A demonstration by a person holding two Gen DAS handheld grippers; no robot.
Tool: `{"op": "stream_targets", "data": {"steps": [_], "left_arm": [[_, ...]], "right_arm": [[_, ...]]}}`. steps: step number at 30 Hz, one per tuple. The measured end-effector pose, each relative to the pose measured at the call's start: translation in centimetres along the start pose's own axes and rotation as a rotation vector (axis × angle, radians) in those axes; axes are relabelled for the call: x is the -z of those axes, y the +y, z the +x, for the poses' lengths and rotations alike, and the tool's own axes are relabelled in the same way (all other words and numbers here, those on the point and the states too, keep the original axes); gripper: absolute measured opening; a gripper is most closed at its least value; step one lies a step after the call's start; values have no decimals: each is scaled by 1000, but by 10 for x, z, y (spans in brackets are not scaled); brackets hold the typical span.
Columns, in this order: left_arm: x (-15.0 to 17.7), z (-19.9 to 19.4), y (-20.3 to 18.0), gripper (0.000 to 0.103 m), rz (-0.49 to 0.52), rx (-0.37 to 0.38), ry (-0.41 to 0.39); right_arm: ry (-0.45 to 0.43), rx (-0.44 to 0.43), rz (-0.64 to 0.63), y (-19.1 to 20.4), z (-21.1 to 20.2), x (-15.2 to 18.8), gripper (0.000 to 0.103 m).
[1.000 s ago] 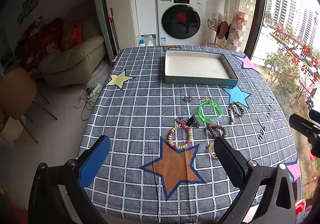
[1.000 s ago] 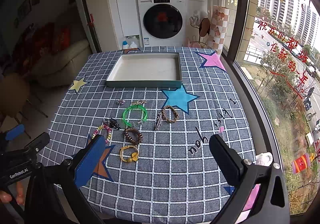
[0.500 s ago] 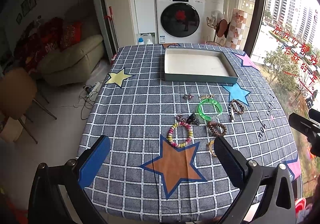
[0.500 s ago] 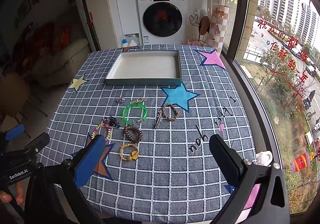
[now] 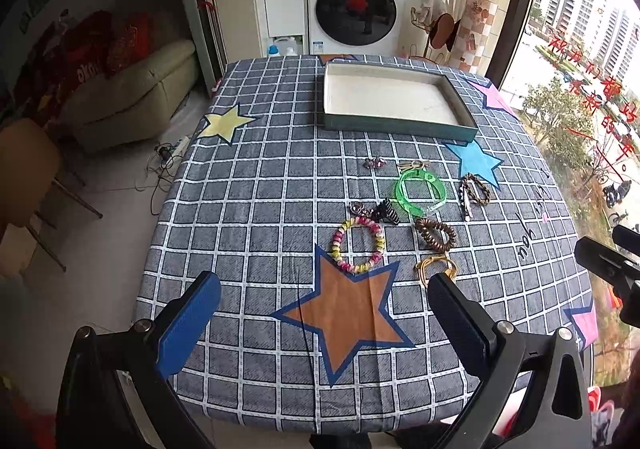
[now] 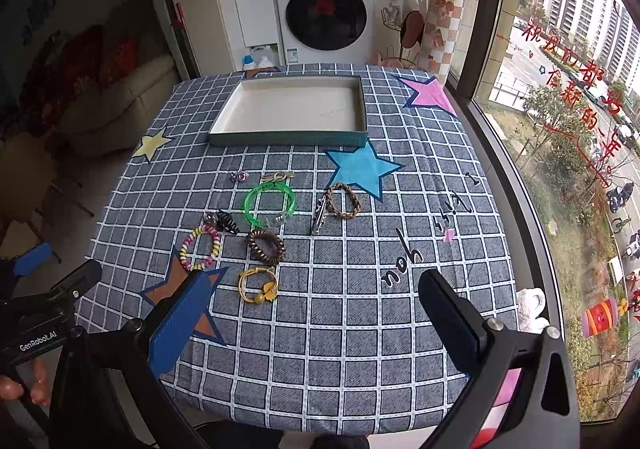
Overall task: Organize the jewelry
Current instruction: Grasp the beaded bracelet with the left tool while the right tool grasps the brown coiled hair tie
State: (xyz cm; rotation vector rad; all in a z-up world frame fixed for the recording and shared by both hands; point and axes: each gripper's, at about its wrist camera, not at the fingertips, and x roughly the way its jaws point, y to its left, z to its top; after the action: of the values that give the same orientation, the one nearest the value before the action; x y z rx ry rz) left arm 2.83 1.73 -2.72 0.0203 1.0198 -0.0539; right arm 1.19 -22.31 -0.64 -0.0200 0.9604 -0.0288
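Several pieces of jewelry lie on the checked tablecloth: a green bangle point(image 5: 420, 193) point(image 6: 270, 204), a pastel bead bracelet point(image 5: 357, 243) point(image 6: 200, 247), a brown coil band point(image 5: 435, 235) point(image 6: 265, 246), a yellow cord bracelet point(image 5: 436, 266) point(image 6: 258, 285), a braided bracelet point(image 5: 476, 189) point(image 6: 343, 199), a black clip point(image 5: 385, 211) and small pieces near it. An empty teal tray point(image 5: 394, 127) point(image 6: 288, 137) stands beyond them. My left gripper point(image 5: 324, 315) is open and empty above the orange star. My right gripper point(image 6: 316, 313) is open and empty, right of the yellow bracelet.
The table's near edge point(image 5: 320, 425) lies just under both grippers. A window wall point(image 6: 560, 169) runs along the right side. A washing machine point(image 5: 356, 13) stands behind the table and a sofa point(image 5: 132, 97) and chair point(image 5: 24, 177) are at the left.
Both views have shifted slightly; the table and jewelry sit a little lower and closer in the frames. Both grippers stay open and nothing has been picked up.
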Motion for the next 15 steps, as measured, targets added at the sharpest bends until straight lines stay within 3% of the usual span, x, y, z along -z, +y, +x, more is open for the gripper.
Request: {"op": "stream_targets", "data": {"steps": [5, 15], "left_arm": [[-1, 17, 4, 103, 7, 22, 50], [-11, 74, 17, 103, 56, 57, 156]], "right_arm": [[56, -1, 14, 4, 17, 5, 103], [278, -13, 122, 1, 69, 11, 103]]}}
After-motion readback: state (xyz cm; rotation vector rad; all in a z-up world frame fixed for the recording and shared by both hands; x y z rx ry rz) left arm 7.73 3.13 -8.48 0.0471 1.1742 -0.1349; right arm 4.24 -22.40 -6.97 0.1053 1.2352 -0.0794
